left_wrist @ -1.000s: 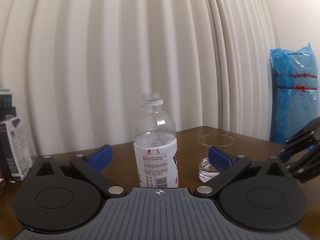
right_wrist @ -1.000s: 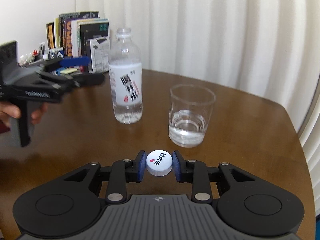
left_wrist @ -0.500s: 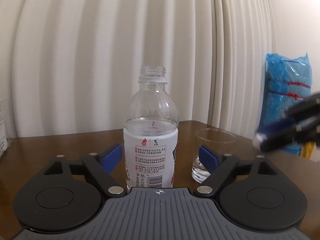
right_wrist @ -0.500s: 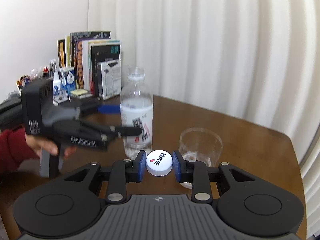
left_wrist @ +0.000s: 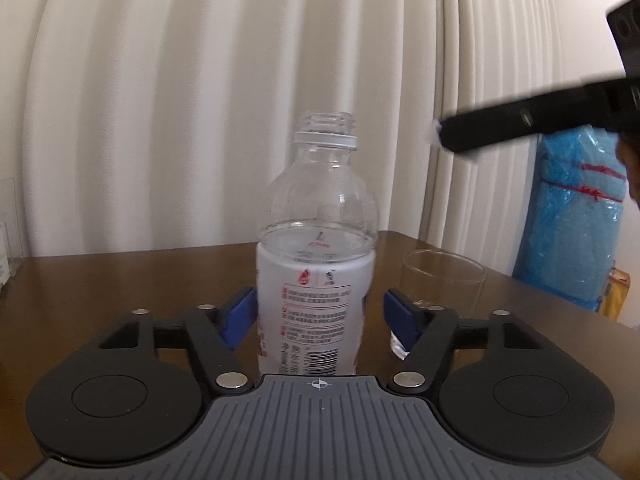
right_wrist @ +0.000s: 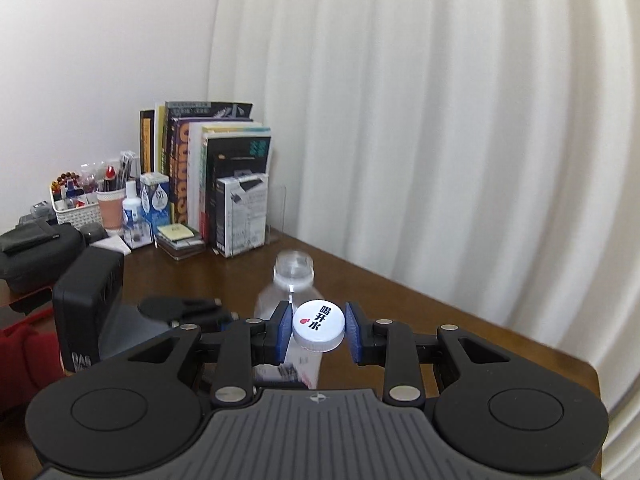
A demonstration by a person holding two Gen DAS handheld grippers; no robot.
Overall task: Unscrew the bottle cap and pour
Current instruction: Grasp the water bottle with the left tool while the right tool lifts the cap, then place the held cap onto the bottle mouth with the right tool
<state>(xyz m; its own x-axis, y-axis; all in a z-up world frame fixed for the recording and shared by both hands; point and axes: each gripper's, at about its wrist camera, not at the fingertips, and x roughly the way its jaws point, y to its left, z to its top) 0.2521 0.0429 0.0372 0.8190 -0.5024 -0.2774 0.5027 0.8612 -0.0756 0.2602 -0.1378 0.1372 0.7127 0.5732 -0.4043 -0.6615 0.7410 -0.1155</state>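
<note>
The uncapped clear water bottle with a white label stands upright on the brown table, partly filled. My left gripper is open around its label; the left pad touches or nearly touches it, the right pad stands a little off. A clear glass with a little water stands right of the bottle. My right gripper is shut on the white bottle cap and is raised above the bottle, whose open mouth shows just beyond the cap. The right gripper also shows in the left wrist view, high at the right.
Books and a white box stand at the table's back left, with a pen basket and small bottles. A black case lies at the left. A blue plastic bag stands beyond the table's right edge. Curtains hang behind.
My left gripper has moved forward so its pads now flank the bottle, and the jaws have narrowed. My right gripper has risen with the cap from table level to above the bottle.
</note>
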